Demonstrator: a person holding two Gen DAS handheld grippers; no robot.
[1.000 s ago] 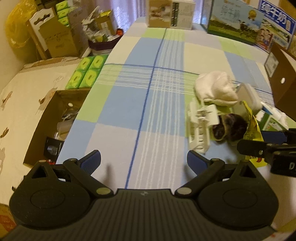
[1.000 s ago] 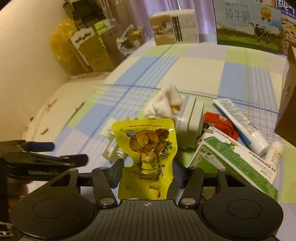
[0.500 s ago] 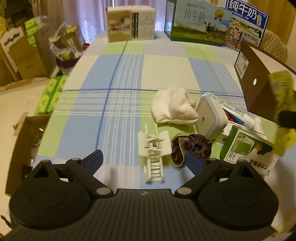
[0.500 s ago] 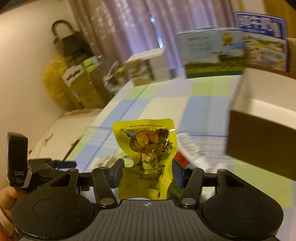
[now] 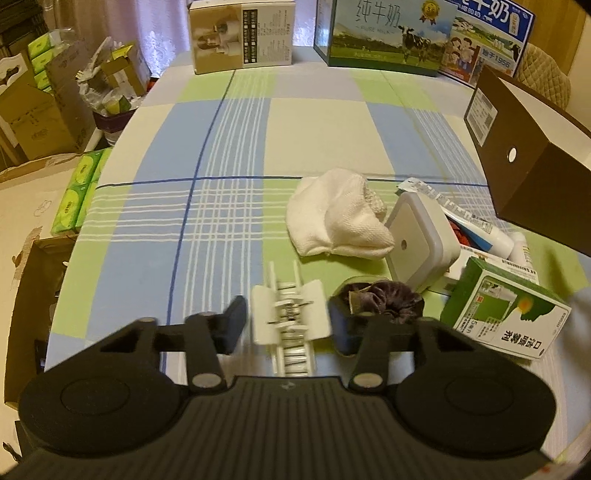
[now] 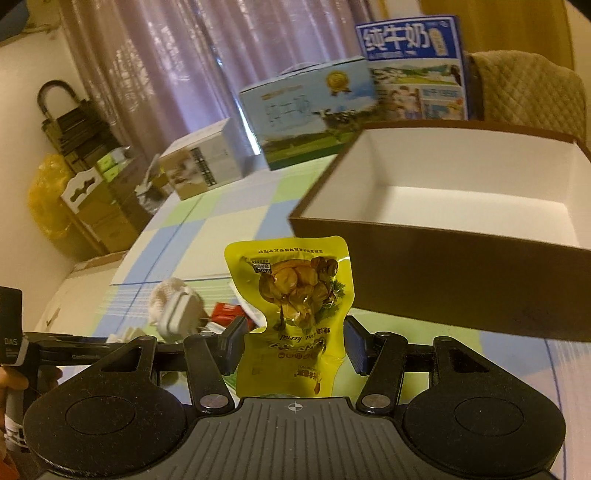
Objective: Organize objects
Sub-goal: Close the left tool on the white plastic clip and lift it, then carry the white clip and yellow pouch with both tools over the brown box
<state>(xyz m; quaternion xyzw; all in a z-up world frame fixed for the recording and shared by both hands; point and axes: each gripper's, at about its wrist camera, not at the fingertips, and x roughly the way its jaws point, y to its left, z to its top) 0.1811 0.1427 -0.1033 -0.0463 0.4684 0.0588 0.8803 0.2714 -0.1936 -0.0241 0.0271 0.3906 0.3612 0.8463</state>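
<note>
My right gripper [image 6: 294, 345] is shut on a yellow snack pouch [image 6: 295, 284], held upright in the air just in front of the open brown box [image 6: 461, 273] with its white inside. In the left wrist view a white hair clip [image 5: 291, 314] lies on the checked tablecloth [image 5: 229, 147]. My left gripper [image 5: 287, 326] has its blue pads drawn in against the clip's two sides. The brown box [image 5: 535, 166] stands at the table's right edge.
Around the clip lie a dark scrunchie [image 5: 384, 299], a white knitted cloth [image 5: 336, 218], a square white container [image 5: 417, 240], a toothpaste tube [image 5: 469, 221] and a green carton [image 5: 506, 321]. Milk cartons [image 5: 391, 33] line the far edge. Cardboard boxes [image 5: 40, 110] stand left.
The left gripper moved over the hair clip and its fingers closed in from wide apart. The right gripper carried the pouch up and rightward to the open brown box.
</note>
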